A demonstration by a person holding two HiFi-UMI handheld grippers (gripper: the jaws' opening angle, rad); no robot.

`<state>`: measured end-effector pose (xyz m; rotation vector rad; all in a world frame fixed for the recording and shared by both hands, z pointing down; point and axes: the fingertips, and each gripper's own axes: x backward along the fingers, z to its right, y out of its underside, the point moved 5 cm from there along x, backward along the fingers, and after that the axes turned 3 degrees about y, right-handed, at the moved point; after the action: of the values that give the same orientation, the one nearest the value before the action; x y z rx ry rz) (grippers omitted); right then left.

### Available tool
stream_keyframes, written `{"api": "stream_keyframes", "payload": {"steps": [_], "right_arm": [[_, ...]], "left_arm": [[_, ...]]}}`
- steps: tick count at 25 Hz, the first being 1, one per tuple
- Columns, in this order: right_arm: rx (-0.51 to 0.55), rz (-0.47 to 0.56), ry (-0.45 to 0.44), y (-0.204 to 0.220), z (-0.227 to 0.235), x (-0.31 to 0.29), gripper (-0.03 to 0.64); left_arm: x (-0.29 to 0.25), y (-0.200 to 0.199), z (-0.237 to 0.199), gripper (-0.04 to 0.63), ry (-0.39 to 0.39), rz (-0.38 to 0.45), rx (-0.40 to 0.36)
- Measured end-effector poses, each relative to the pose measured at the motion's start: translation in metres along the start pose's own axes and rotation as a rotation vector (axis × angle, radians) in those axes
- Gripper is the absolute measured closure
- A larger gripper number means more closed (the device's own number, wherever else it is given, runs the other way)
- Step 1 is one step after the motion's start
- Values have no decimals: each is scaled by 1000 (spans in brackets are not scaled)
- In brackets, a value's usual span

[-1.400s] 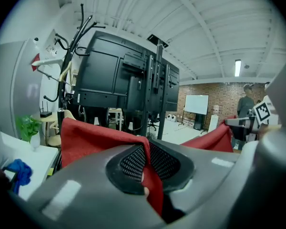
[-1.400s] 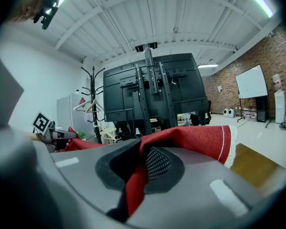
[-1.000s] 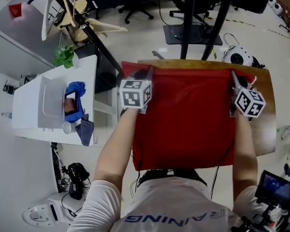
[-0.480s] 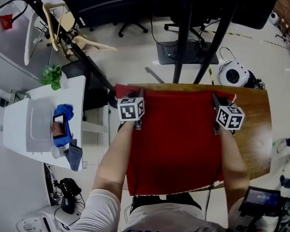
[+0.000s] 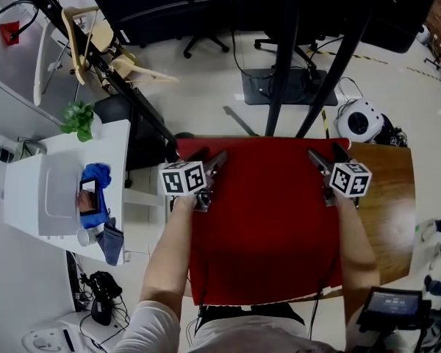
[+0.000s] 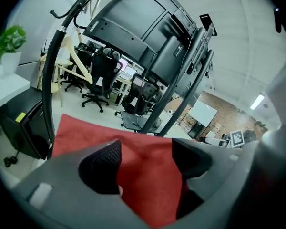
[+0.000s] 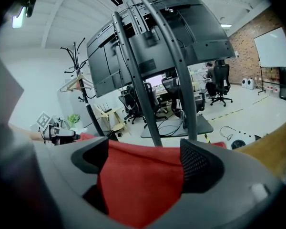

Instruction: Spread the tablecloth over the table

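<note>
- Currently, at far left, we see a white side table [image 5: 59, 197] carrying a potted plant [image 5: 77, 118] at its far end and a blue cloth [image 5: 95, 176] near its right edge;
- left gripper [image 5: 213, 157]: jaws opening, pads [image 6: 102, 163] apart, nothing pinched; the red tablecloth [image 5: 268, 219] lies under and between them, near its far left corner;
- we read the tablecloth as flat on the wooden table [image 5: 388, 212], its far edge along the table's far edge, covering the left and middle;
- black stand posts [image 5: 283, 57] rise just beyond the table;
- right gripper [image 5: 325, 157]: jaws opening too, pads [image 7: 200, 163] clear of the fabric; red cloth shows between them, near its far right corner;
- right of the cloth we see bare wood; a white round device [image 5: 359, 120] sits on the floor beyond.
</note>
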<state>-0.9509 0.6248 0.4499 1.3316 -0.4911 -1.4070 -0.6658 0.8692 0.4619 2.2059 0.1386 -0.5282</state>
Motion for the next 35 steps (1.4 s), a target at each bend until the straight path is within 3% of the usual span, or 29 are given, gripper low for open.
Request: {"api": "stream_keyframes", "payload": {"steps": [3, 4, 5, 7, 8, 10, 15, 26, 35], "right_arm": [[52, 24, 2, -8, -7, 11, 160], [98, 49, 16, -11, -14, 18, 199], [157, 80, 36, -15, -21, 28, 273], [263, 152, 73, -23, -39, 53, 536], [294, 187, 77, -27, -49, 66, 609], [326, 240, 63, -31, -70, 90, 611], [369, 328, 74, -46, -126, 163, 611], [361, 394, 109, -60, -201, 288, 612], [372, 425, 131, -56, -223, 330, 612]], "left_arm": [[14, -2, 8, 254, -17, 16, -52], [21, -3, 13, 258, -43, 29, -94], [30, -4, 20, 309, -81, 49, -145], [51, -6, 39, 483, -167, 106, -261], [61, -7, 50, 579, -194, 132, -315], [82, -6, 74, 588, -199, 175, -383], [154, -3, 133, 588, -222, 286, -438], [305, -19, 208, 589, -246, 446, -421], [324, 7, 226, 589, -228, 450, -377]]}}
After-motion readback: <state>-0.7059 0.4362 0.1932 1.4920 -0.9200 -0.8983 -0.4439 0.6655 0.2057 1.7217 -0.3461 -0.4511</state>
